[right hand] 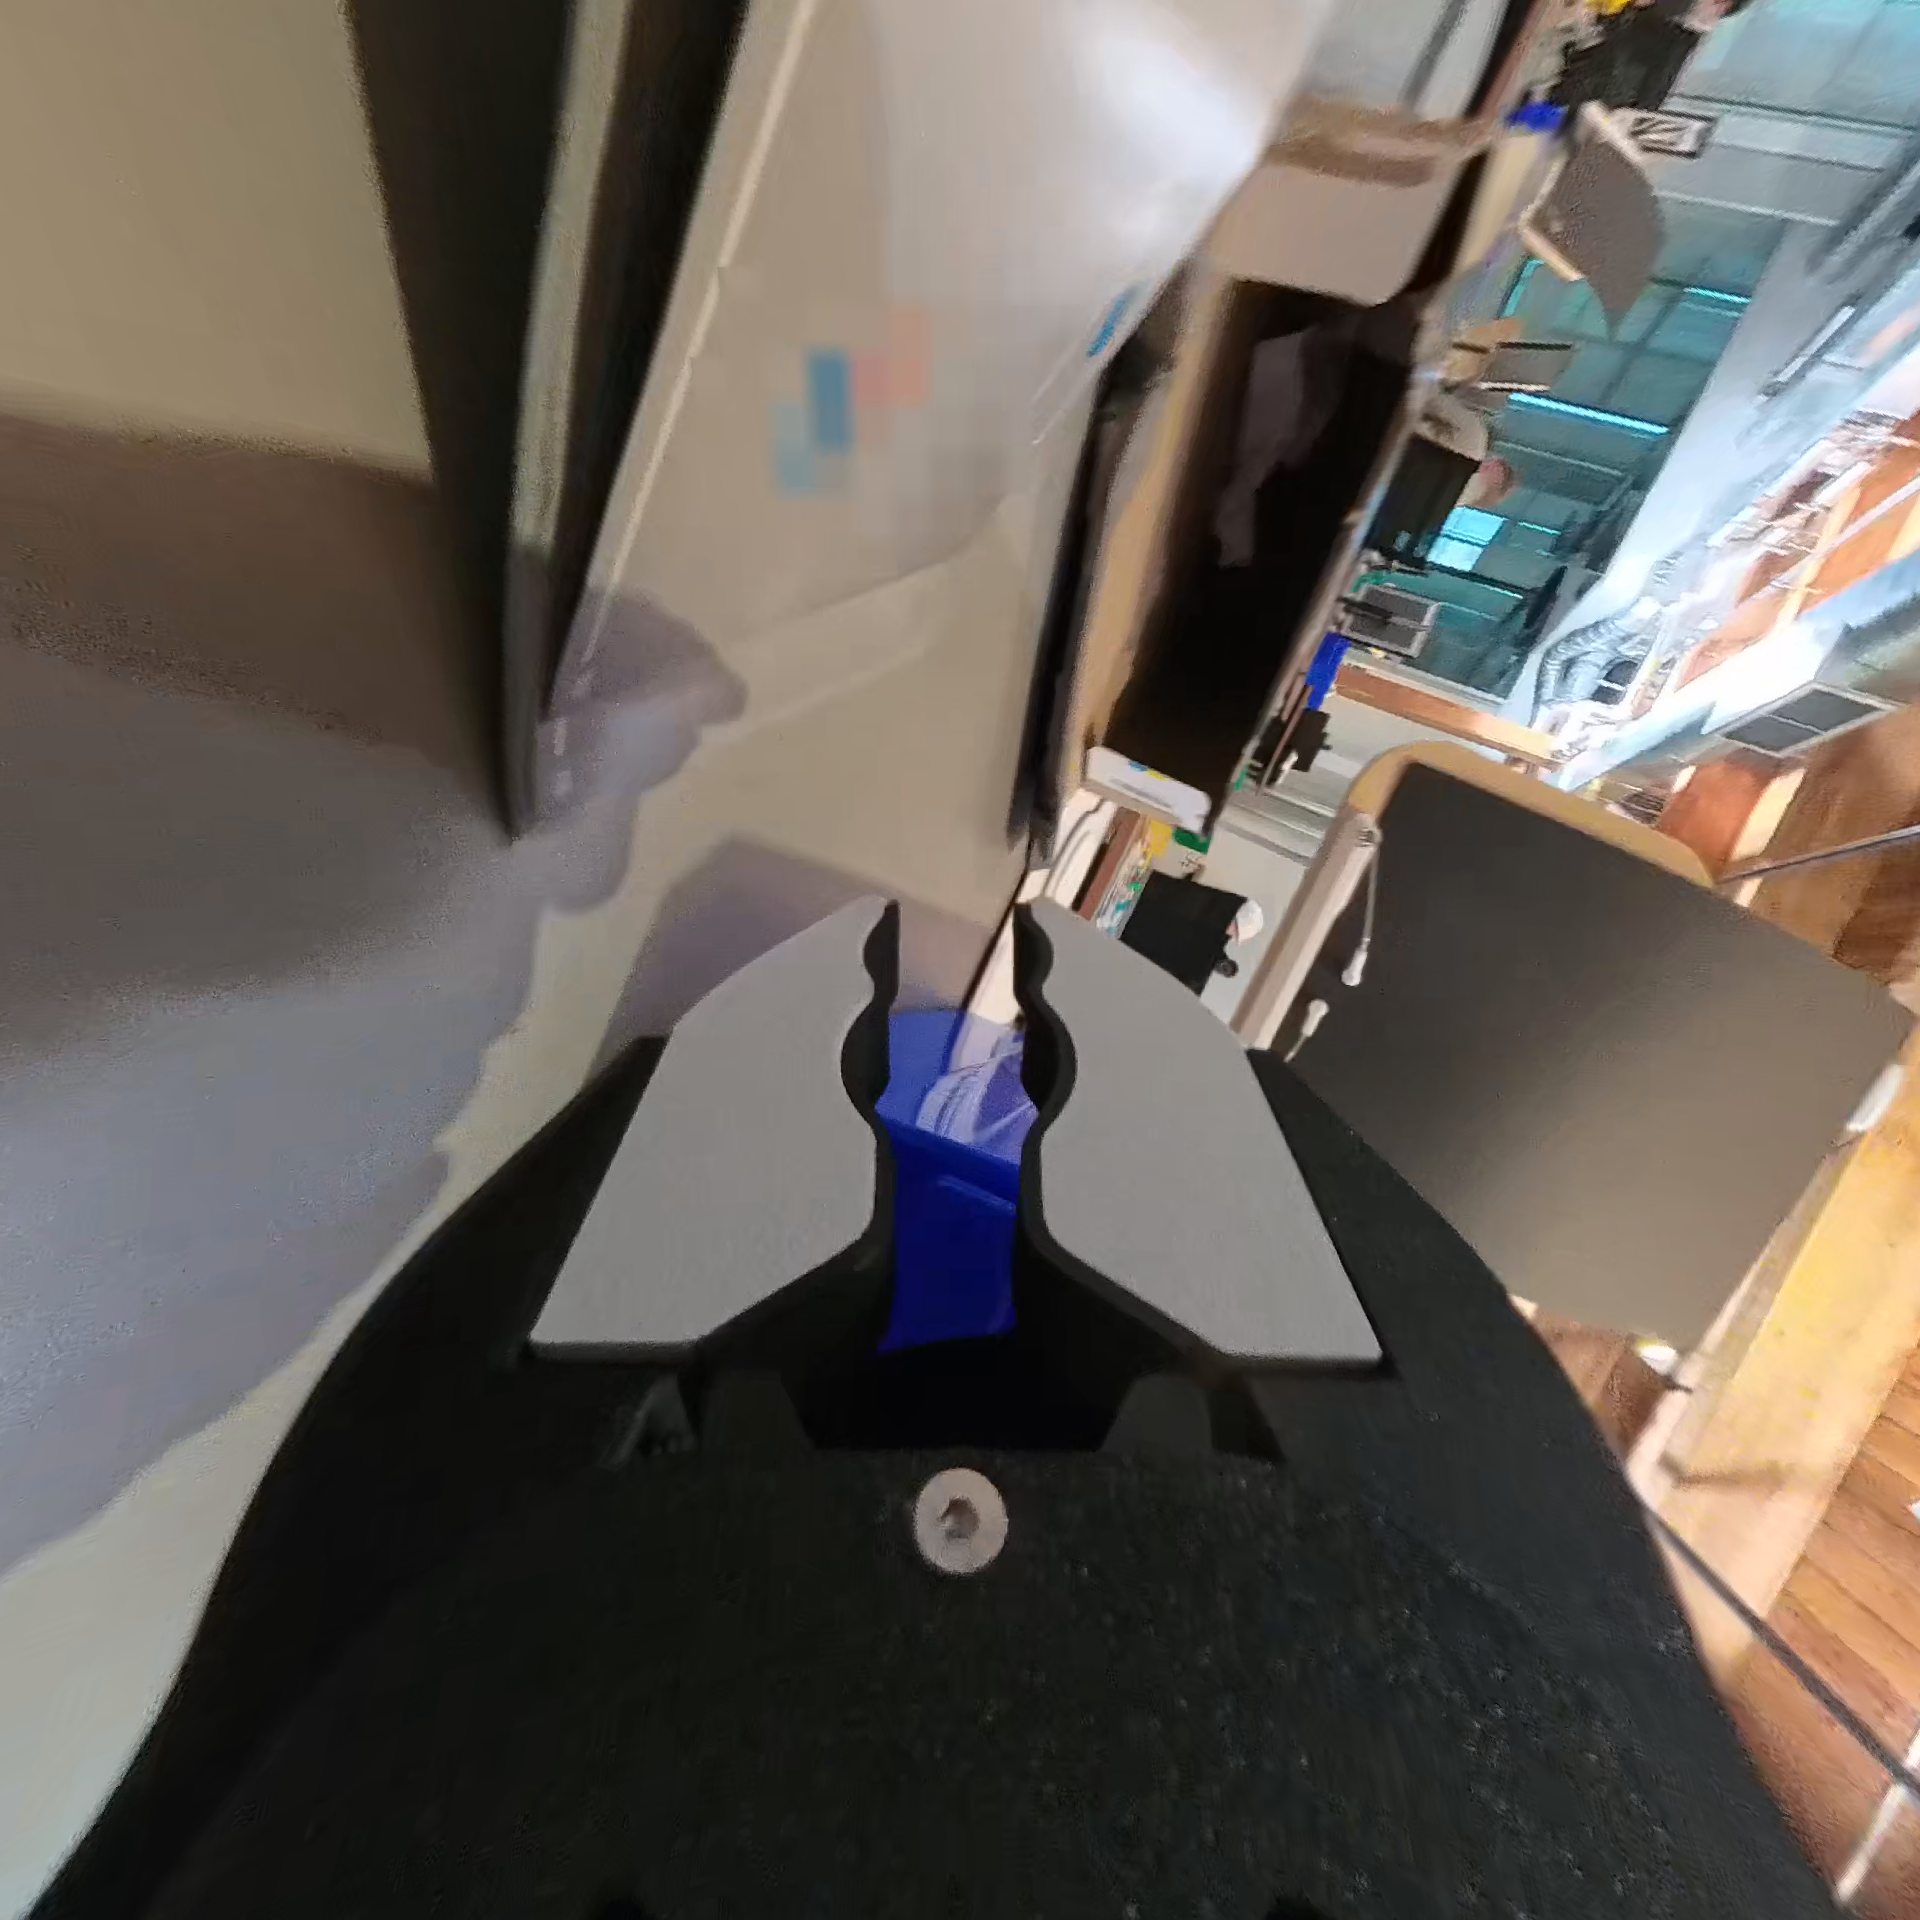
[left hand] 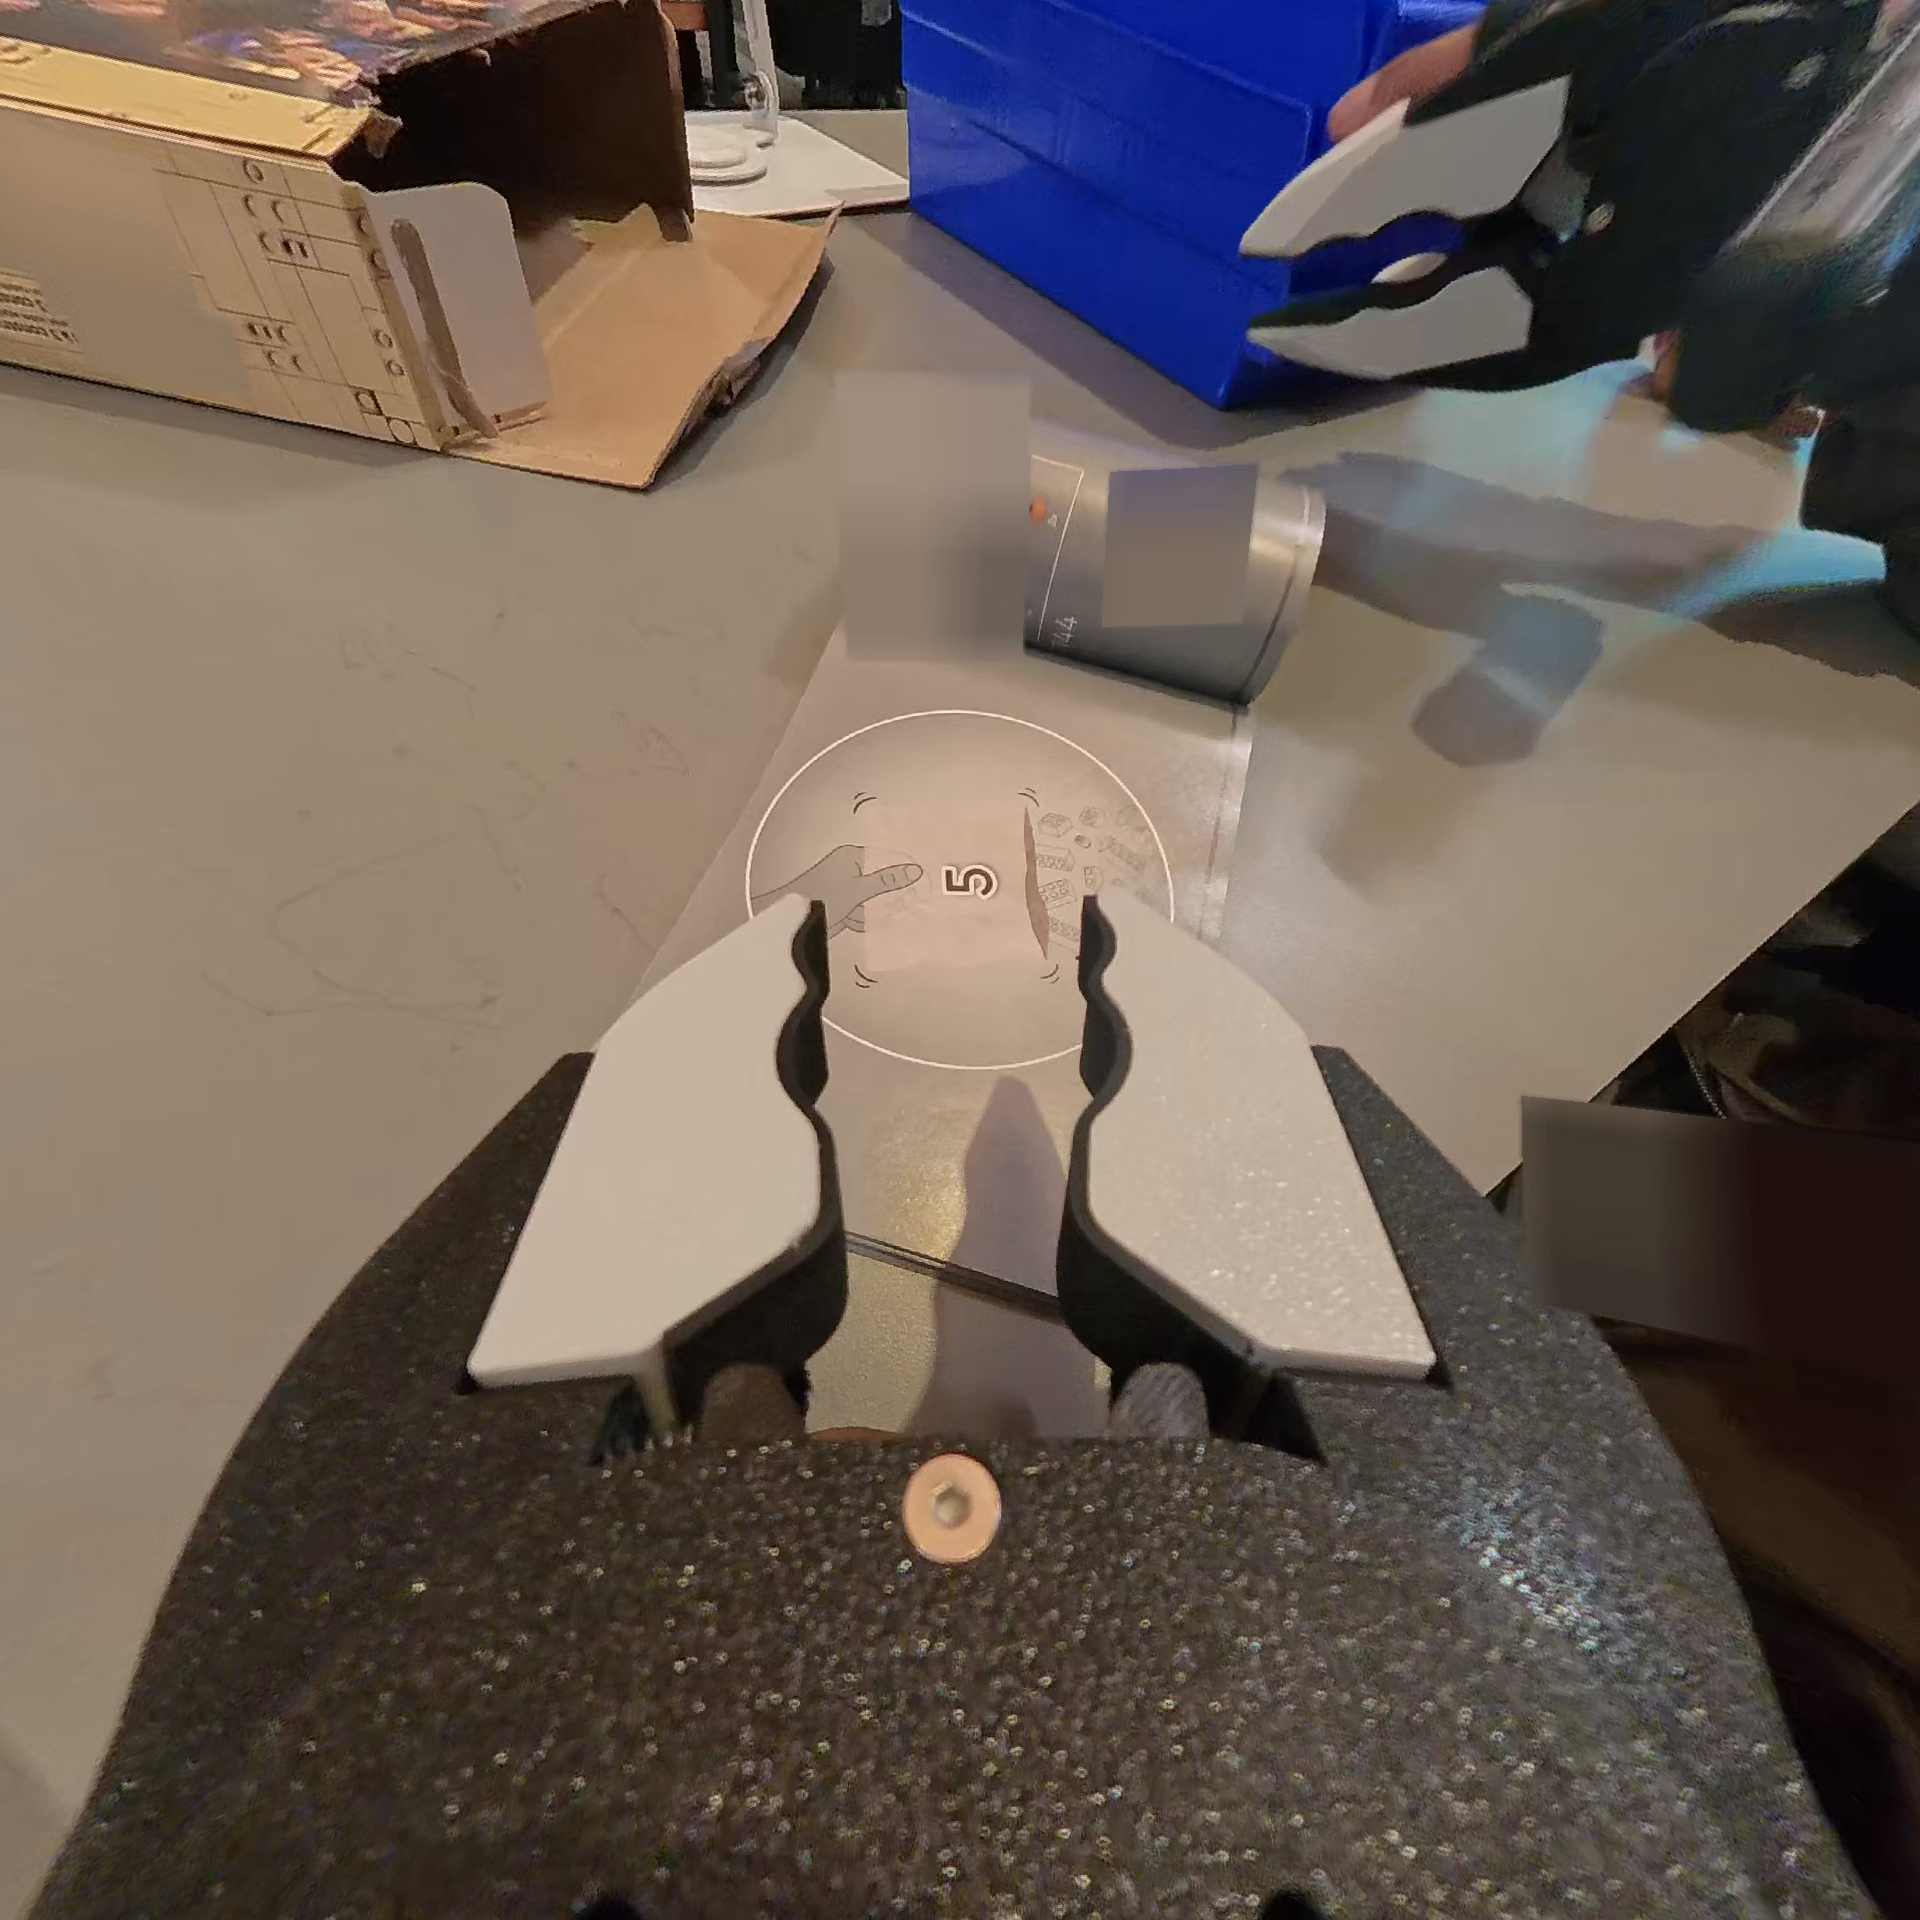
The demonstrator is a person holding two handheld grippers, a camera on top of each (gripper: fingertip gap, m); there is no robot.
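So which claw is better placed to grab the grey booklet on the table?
Left. The left gripper hangs open right over the grey booklet, pointing at its printed circle. The right gripper is raised farther off, by the blue bin, and looks motion-blurred.

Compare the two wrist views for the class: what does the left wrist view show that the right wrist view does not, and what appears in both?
Only the left wrist view shows the left gripper, open above a grey booklet, plus a torn cardboard box and a metal can lying on the table. Only the right wrist view shows a dark panel and blurred room background. Both show the blue bin and the right gripper, open and holding nothing.
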